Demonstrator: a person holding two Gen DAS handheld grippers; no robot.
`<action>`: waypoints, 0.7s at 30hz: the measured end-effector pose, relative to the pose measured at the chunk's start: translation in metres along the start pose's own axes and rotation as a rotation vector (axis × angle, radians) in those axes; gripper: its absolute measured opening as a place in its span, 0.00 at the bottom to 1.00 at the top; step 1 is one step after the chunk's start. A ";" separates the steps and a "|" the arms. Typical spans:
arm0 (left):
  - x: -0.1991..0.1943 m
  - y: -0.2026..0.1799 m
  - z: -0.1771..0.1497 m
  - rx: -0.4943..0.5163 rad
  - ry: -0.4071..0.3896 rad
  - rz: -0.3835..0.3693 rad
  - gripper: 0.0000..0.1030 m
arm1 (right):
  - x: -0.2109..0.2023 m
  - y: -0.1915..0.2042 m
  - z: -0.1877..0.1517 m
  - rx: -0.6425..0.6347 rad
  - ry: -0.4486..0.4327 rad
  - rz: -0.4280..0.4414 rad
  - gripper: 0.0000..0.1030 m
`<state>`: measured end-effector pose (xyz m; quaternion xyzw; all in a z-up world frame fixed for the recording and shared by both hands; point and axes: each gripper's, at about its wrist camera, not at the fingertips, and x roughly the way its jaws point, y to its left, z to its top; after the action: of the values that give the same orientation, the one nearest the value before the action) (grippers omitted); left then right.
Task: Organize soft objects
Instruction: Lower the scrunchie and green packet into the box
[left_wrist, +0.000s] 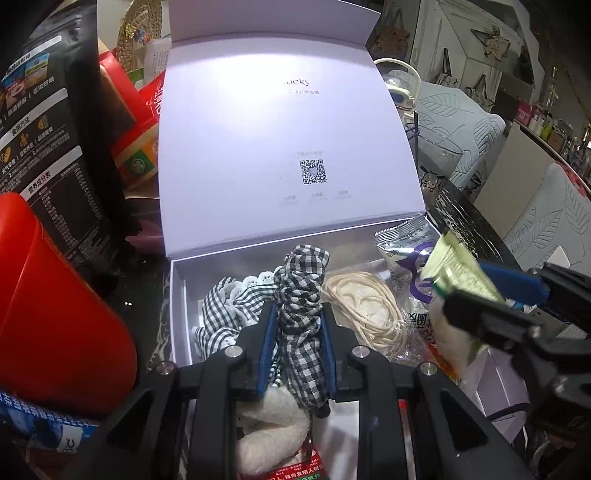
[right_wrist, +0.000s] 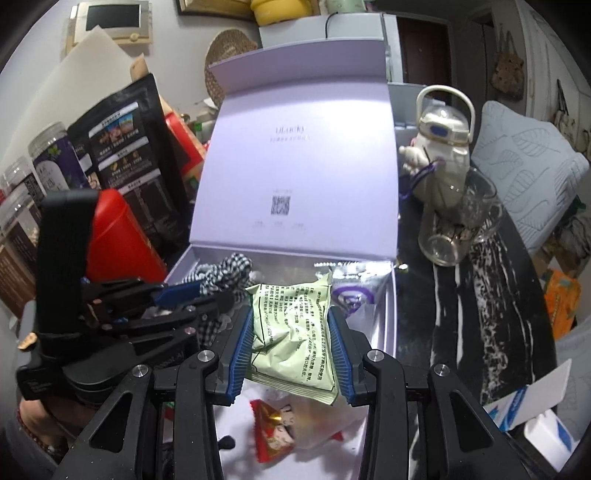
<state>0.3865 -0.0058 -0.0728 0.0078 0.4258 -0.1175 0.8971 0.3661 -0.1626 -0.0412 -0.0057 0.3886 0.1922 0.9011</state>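
Note:
An open lilac box (left_wrist: 180, 295) with its lid up stands in front of me; it also shows in the right wrist view (right_wrist: 384, 332). My left gripper (left_wrist: 298, 328) is shut on a black-and-white checked scrunchie (left_wrist: 301, 291), held over the box. Another checked cloth (left_wrist: 225, 306) and a coil of cream cord (left_wrist: 364, 306) lie inside. My right gripper (right_wrist: 291, 332) is shut on a pale green packet (right_wrist: 291, 325) above the box's right side; that packet shows in the left wrist view (left_wrist: 458, 269). A purple-and-white packet (right_wrist: 354, 295) lies in the box behind it.
A red container (left_wrist: 55, 314) and a black pouch (left_wrist: 55, 147) stand left of the box. A glass mug (right_wrist: 458, 221) and a white bottle (right_wrist: 443, 140) stand to its right on the dark marbled table (right_wrist: 491, 295). A fluffy white piece (left_wrist: 269, 432) and a red wrapper (right_wrist: 273, 432) lie below the grippers.

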 end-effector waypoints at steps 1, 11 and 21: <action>0.000 0.000 0.000 0.001 0.001 0.000 0.22 | 0.002 0.000 0.000 0.002 0.006 0.004 0.38; 0.004 -0.002 0.004 -0.002 0.016 0.008 0.22 | 0.035 -0.010 -0.011 0.063 0.097 0.048 0.38; 0.003 -0.015 0.009 0.039 0.037 0.056 0.22 | 0.038 -0.011 -0.011 0.066 0.137 0.041 0.41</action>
<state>0.3921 -0.0222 -0.0682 0.0395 0.4395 -0.1005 0.8917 0.3858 -0.1619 -0.0773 0.0191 0.4554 0.1970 0.8680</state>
